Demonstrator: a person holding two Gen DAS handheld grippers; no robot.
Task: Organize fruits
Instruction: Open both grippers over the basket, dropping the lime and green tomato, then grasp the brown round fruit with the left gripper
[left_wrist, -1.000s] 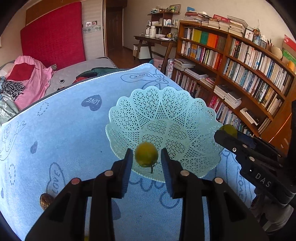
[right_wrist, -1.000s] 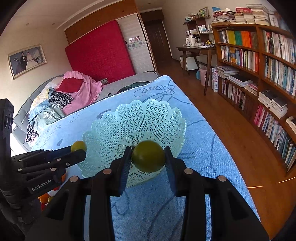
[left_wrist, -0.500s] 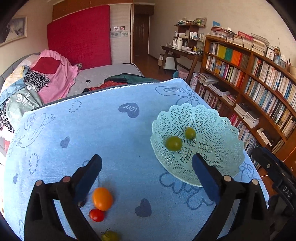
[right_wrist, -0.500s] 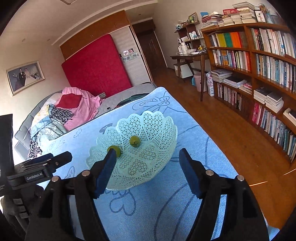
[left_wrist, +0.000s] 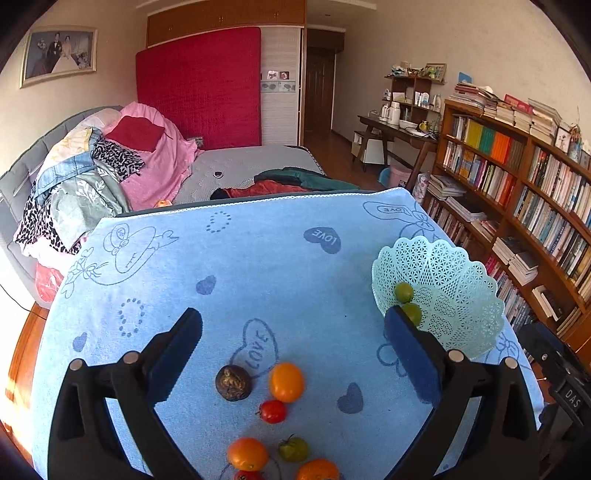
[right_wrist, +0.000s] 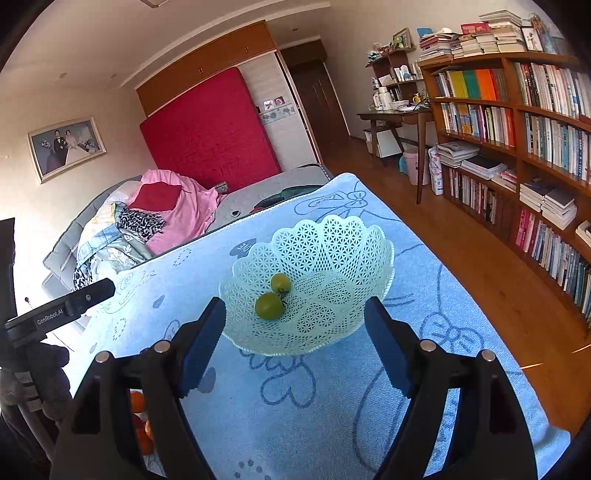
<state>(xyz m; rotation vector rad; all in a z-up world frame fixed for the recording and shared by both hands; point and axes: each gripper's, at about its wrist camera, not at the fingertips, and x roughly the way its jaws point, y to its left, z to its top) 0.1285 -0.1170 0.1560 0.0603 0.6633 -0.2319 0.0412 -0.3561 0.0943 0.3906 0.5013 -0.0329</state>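
Both green tomatoes (right_wrist: 269, 306) now in basket (right_wrist: 332, 236), left claw (left_wrist: 293, 341) and right claw (right_wrist: 295, 338) opened, empty, drawn back

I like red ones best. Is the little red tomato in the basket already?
No, the red tomato lies on the blue cloth; the basket holds only two green fruits.

The frame's bottom edge cuts off an orange fruit (left_wrist: 317, 470) and a red one (left_wrist: 246, 475).

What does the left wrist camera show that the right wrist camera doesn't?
Only the left wrist view shows the loose fruit clearly: a dark brown fruit, an orange tomato and a red tomato, framed by the open left gripper. Only the right wrist view shows the open right gripper and the whole basket bowl. Both show the lace basket holding two green tomatoes.
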